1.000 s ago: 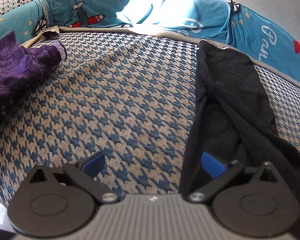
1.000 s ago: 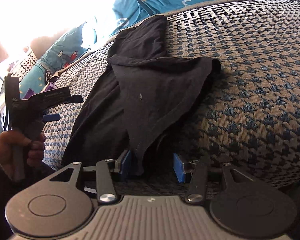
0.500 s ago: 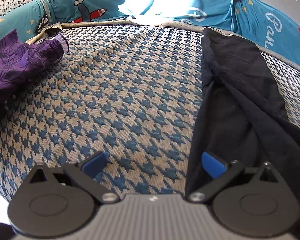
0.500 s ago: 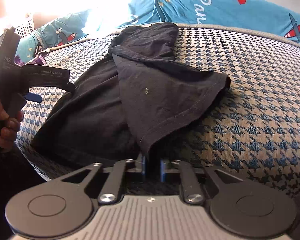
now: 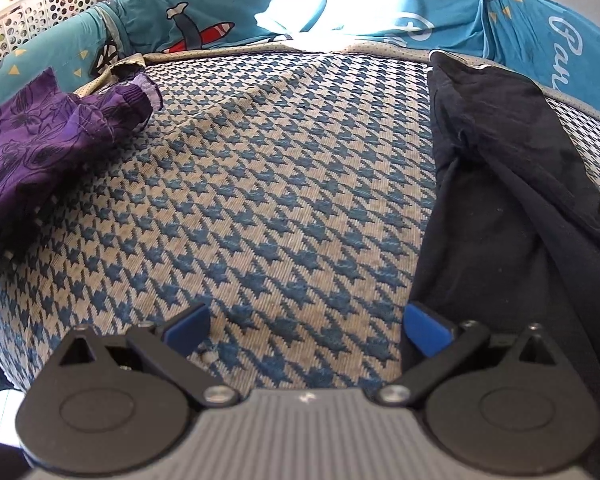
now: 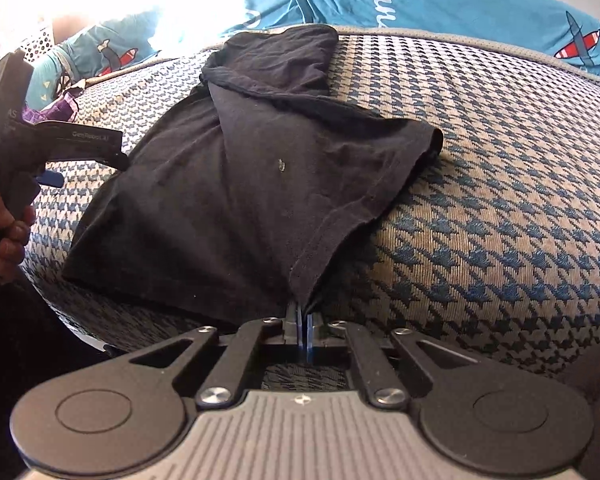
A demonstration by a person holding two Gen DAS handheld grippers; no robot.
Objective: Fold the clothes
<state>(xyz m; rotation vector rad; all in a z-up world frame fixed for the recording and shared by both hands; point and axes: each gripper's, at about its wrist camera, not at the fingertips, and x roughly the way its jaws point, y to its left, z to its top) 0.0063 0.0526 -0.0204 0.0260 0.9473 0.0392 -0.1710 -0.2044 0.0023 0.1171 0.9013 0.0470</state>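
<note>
A black T-shirt (image 6: 268, 184) lies rumpled on the houndstooth cushion (image 6: 500, 216), one sleeve spread to the right. My right gripper (image 6: 303, 322) is shut on the shirt's near hem, which rises in a peak from the pinch. In the left wrist view the same black T-shirt (image 5: 500, 216) runs down the right side. My left gripper (image 5: 306, 330) stands open over bare cushion (image 5: 260, 184), its right pad at the shirt's left edge with nothing between the fingers. In the right wrist view the left gripper (image 6: 52, 152) shows at the far left, held by a hand (image 6: 4, 228).
A purple patterned garment (image 5: 40, 148) lies bunched at the cushion's left edge. Teal bedding with plane prints (image 5: 204, 20) borders the far side. A white perforated basket (image 5: 32, 12) stands at the back left. Bright sunlight washes out the far middle.
My right gripper closed from open onto the shirt's near hem and pulled it into a peak. The left gripper stayed open and shifted a little left of the shirt.
</note>
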